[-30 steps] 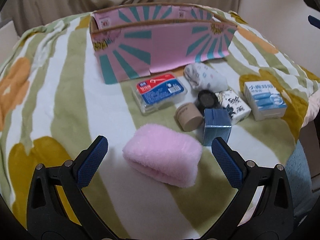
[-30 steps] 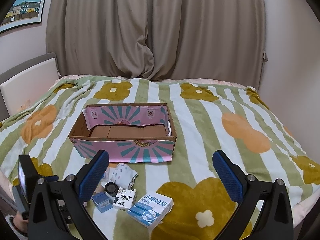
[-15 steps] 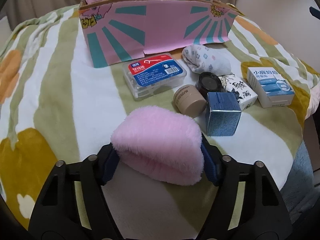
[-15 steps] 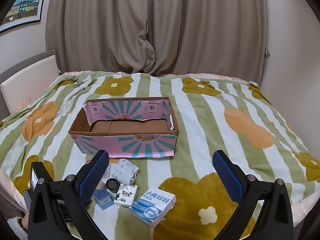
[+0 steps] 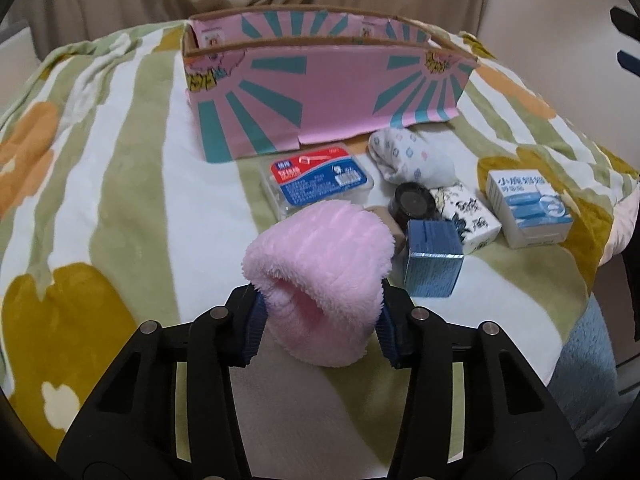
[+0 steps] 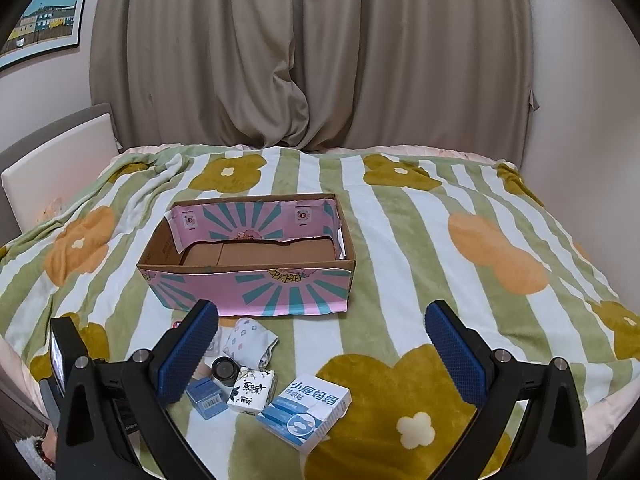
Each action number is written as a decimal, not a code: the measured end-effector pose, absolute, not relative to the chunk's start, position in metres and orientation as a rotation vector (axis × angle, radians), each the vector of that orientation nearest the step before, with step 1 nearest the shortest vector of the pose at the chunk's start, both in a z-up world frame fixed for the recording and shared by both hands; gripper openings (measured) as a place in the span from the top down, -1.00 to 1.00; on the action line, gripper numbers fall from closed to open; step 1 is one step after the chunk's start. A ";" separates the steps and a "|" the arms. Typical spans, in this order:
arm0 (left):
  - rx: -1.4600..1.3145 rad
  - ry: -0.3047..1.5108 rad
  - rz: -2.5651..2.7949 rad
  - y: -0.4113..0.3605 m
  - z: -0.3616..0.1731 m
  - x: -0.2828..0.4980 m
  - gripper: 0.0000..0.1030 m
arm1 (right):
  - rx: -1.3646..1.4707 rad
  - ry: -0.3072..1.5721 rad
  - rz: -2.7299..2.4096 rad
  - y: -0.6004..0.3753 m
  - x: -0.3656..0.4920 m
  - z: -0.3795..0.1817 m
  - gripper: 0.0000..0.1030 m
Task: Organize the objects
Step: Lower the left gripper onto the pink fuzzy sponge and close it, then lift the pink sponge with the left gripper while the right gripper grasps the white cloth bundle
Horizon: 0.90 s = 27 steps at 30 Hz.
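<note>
My left gripper (image 5: 318, 328) is shut on a fluffy pink towel roll (image 5: 320, 276) and holds it lifted off the bed. Beyond it stands the open pink and teal cardboard box (image 5: 320, 92), also in the right wrist view (image 6: 248, 280). In front of the box lie a floss-pick case (image 5: 318, 182), a rolled patterned sock (image 5: 412, 158), a black jar (image 5: 412, 204), a blue carton (image 5: 432, 262), a black-and-white tissue pack (image 5: 468, 218) and a white-blue box (image 5: 528, 208). My right gripper (image 6: 324, 352) is open and empty, high above the bed's near edge.
A striped flower blanket (image 6: 440, 240) covers the bed. Beige curtains (image 6: 312, 52) hang behind it, with a headboard (image 6: 56, 164) at the left. The bed's edge drops off at the right in the left wrist view (image 5: 592, 320). The box floor (image 6: 256, 254) is bare cardboard.
My left gripper moved onto the pink towel roll, shut on it and lifted it off the blanket. The right gripper stayed open and rose slightly.
</note>
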<state>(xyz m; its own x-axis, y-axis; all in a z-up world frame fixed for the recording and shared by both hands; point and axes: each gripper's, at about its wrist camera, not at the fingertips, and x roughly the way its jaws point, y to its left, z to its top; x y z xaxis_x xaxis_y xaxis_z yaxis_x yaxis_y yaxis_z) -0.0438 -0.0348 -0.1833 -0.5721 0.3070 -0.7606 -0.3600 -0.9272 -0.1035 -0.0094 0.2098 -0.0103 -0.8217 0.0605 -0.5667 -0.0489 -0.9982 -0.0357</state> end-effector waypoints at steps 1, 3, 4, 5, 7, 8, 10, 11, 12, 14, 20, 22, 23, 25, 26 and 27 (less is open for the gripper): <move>-1.180 0.084 2.500 -0.036 -0.180 -0.043 0.18 | -0.917 -0.029 2.945 0.211 -0.009 -0.010 -0.99; -1.161 0.076 2.512 -0.036 -0.171 -0.042 0.18 | -0.917 -0.028 2.946 0.211 -0.009 -0.010 -0.99; -1.145 0.070 2.522 -0.037 -0.166 -0.042 0.18 | -0.918 -0.028 2.946 0.211 -0.009 -0.010 -0.99; -1.127 0.066 2.536 -0.038 -0.159 -0.040 0.18 | -0.917 -0.028 2.946 0.211 -0.009 -0.010 -0.99; -1.091 0.063 2.566 -0.039 -0.146 -0.037 0.18 | -0.919 -0.025 2.952 0.212 -0.008 -0.010 -0.99; -1.072 0.060 2.582 -0.040 -0.139 -0.035 0.18 | -0.920 -0.025 2.955 0.212 -0.008 -0.010 -0.99; -1.028 0.049 2.616 -0.042 -0.122 -0.033 0.18 | -0.924 -0.023 2.962 0.212 -0.008 -0.009 -0.99; -1.007 0.046 2.633 -0.043 -0.115 -0.031 0.18 | -0.927 -0.022 2.966 0.211 -0.008 -0.009 -0.99; -0.977 0.043 2.656 -0.044 -0.104 -0.029 0.18 | -0.929 -0.022 2.970 0.211 -0.009 -0.009 -0.99; -0.933 0.034 2.682 -0.046 -0.088 -0.027 0.18 | -0.932 -0.021 2.976 0.210 -0.009 -0.009 -0.99; -0.799 0.005 2.772 -0.048 -0.036 -0.016 0.18 | -0.927 -0.011 2.991 0.212 -0.008 -0.007 -0.99; -0.778 0.013 2.812 -0.046 -0.020 -0.012 0.18 | -0.922 -0.014 2.994 0.212 -0.007 -0.006 -0.99; -0.767 0.017 2.832 -0.045 -0.013 -0.009 0.18 | -0.919 -0.016 2.994 0.212 -0.007 -0.005 -0.99; -0.727 0.021 2.873 -0.043 0.003 -0.002 0.18 | -0.910 -0.031 2.989 0.211 -0.005 -0.003 -0.99; -0.711 0.020 2.886 -0.042 0.008 0.000 0.18 | -0.903 -0.039 2.989 0.211 -0.003 -0.002 -0.99; -0.689 0.021 2.899 -0.041 0.015 0.004 0.18 | -0.900 -0.041 2.991 0.211 -0.002 -0.001 -0.99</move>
